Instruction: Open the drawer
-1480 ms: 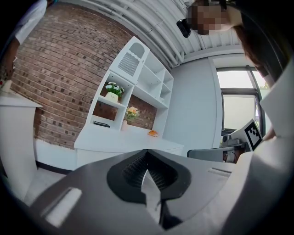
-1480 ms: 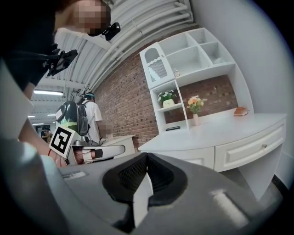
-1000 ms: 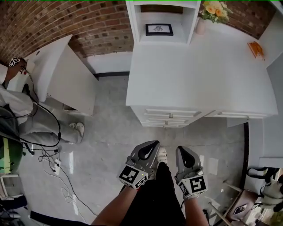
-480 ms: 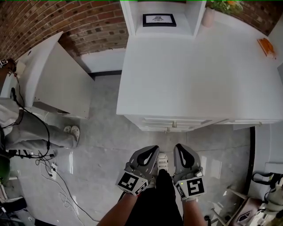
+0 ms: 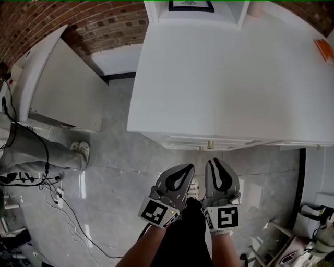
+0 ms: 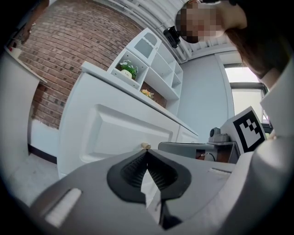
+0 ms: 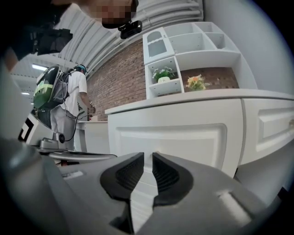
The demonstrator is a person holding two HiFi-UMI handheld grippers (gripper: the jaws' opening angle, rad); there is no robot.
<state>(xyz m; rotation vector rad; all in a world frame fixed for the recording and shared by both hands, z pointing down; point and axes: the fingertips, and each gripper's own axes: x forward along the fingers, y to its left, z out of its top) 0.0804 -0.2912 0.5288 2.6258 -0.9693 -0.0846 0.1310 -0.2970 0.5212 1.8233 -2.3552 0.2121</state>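
Observation:
The white cabinet (image 5: 229, 73) has a stack of drawers under its front edge, and the top drawer (image 5: 188, 140) carries a small brass knob (image 5: 210, 144). My left gripper (image 5: 191, 168) hangs just short of the drawers, left of the knob, jaws shut and empty. In the left gripper view the knob (image 6: 145, 146) sits right above the closed tips of the left gripper (image 6: 146, 152). My right gripper (image 5: 214, 161) points at the knob from just below it. Its jaws have just been opening. The right gripper (image 7: 148, 156) shows a narrow gap with nothing in it, facing the drawer front (image 7: 183, 137).
A white desk (image 5: 62, 78) stands at the left, with a person's legs (image 5: 36, 154) and floor cables (image 5: 60, 201) beside it. A shelf unit with a framed picture (image 5: 190, 5) sits on the cabinet's back. A chair (image 5: 308, 234) is at the lower right.
Both grippers have come closer to the drawer fronts, and the cabinet fills more of the head view. The right jaws, closed before, now stand slightly apart.

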